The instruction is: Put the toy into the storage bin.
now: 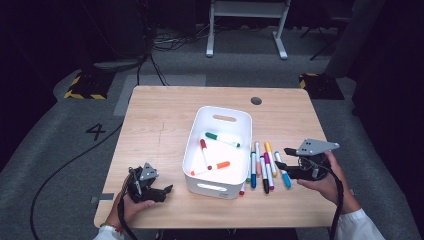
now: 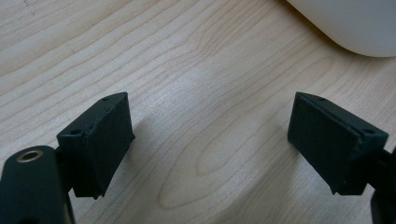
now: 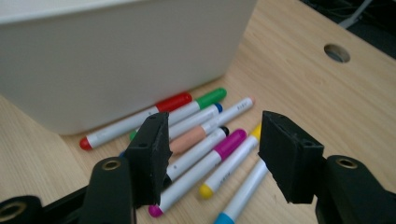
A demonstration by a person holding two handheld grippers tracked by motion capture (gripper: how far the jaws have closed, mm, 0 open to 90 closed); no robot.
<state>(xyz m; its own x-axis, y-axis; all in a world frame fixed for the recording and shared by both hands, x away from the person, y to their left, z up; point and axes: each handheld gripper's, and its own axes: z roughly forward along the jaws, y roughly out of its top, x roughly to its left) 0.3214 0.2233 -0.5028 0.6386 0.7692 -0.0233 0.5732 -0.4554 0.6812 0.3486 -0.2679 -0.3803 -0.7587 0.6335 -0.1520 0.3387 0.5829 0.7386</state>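
We see the right gripper [image 3: 212,156] half open and empty above markers [image 3: 205,149] partly hidden by its jaws, left gripper [image 2: 210,140] wide open, empty, white bin [image 2: 350,23] cut off at frame edge.

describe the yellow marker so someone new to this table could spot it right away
Find the white bin at the middle of the table. A row of markers lies on the wood along its right side. The yellow marker is in that row, between the magenta marker and the light blue marker, the only yellow-capped one.
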